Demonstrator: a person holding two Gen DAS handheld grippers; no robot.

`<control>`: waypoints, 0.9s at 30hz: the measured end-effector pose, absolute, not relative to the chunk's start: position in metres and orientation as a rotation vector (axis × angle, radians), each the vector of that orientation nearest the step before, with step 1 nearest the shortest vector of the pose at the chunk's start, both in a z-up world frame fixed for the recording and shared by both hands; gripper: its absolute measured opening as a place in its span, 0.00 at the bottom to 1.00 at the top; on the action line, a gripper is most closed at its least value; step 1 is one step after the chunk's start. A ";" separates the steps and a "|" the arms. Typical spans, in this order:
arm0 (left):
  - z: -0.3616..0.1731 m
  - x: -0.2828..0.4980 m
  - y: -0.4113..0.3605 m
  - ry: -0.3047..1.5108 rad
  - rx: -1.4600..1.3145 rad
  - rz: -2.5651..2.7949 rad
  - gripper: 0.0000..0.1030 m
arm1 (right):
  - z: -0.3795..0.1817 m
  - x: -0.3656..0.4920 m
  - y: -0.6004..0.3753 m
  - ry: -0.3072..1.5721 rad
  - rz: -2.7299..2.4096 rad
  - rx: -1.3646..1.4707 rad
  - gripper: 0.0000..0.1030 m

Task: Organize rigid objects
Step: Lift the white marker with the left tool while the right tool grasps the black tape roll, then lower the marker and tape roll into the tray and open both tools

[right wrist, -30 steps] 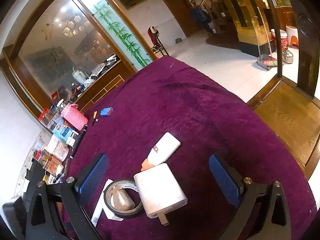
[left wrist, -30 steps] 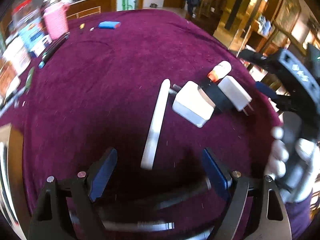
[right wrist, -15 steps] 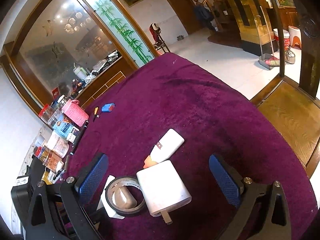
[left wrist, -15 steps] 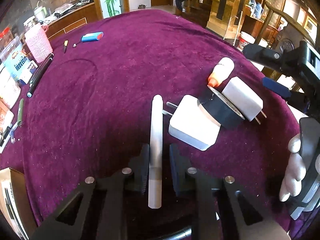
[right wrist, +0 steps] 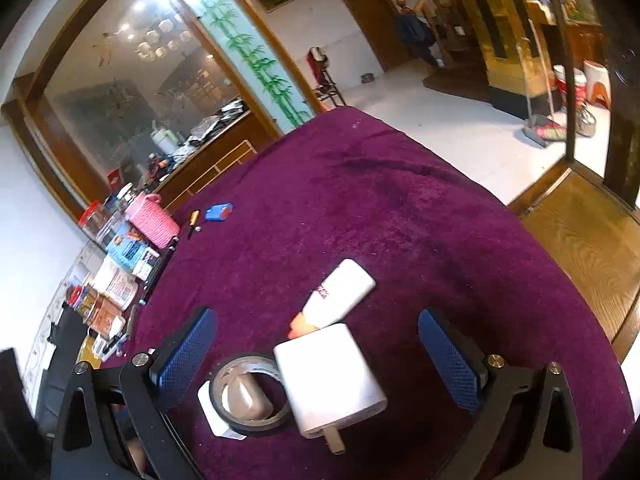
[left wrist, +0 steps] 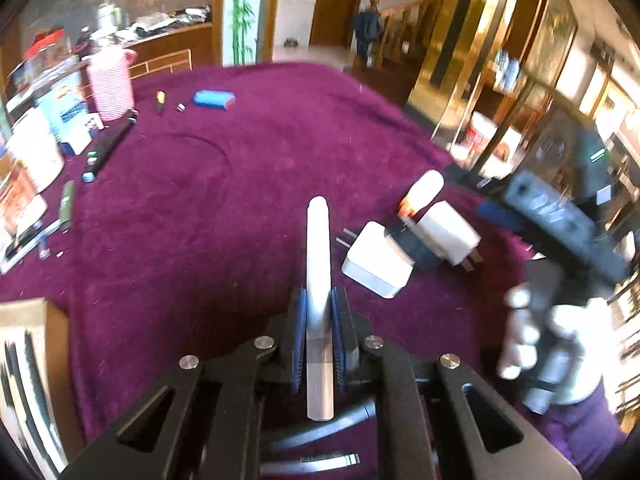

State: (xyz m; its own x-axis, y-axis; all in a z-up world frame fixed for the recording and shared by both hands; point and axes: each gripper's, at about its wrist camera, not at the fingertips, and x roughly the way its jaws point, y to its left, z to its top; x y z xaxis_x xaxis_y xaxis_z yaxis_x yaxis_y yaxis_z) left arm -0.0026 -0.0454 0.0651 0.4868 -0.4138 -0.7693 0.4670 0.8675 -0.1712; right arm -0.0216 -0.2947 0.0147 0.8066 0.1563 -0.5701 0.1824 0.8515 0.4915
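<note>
It looks like a restaurant or hotel hall: a round purple-velvet-covered table (right wrist: 400, 208), a bamboo-painted glass panel (right wrist: 248, 52), gilded wooden stairs (right wrist: 500, 40).

**Purple cloth, clutter at two ends**

The table (right wrist: 400, 208) wears a plush purple cloth. Near the front sits a tight cluster: a white charger (right wrist: 330, 376) leaning on a tape roll (right wrist: 250, 400), which rests over a second charger (left wrist: 376, 266). A white bottle (right wrist: 340, 296) with an orange cap lies just beyond, touching the first charger.

Far across, a blue case (right wrist: 219, 212) lies near a small yellow-and-black tool (right wrist: 193, 222). Beside them a pink basket (right wrist: 152, 226) stands at the edge, with boxes (right wrist: 128, 252) and jars (right wrist: 94, 220) lined along that side. A dark remote (left wrist: 110, 144) and a green pen (left wrist: 66, 204) lie there too.
</note>
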 end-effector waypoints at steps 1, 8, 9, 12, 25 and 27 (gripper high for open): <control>0.073 -0.011 -0.035 0.904 0.033 -0.550 0.12 | 0.016 -0.022 -0.291 0.636 0.001 0.546 0.99; 0.090 -0.063 0.034 0.848 -0.121 -0.543 0.12 | 0.024 -0.020 -0.243 0.647 0.191 0.369 0.64; 0.089 -0.068 0.044 0.845 -0.138 -0.528 0.12 | 0.024 -0.020 -0.235 0.653 0.200 0.332 0.64; 0.086 -0.079 0.067 0.843 -0.190 -0.499 0.12 | 0.022 -0.019 -0.219 0.668 0.201 0.252 0.63; 0.093 -0.110 0.171 0.786 -0.302 -0.311 0.12 | 0.015 -0.015 -0.211 0.738 0.270 0.291 0.18; 0.097 -0.109 0.191 0.785 -0.283 -0.255 0.12 | 0.023 -0.020 -0.205 0.736 0.288 0.300 0.16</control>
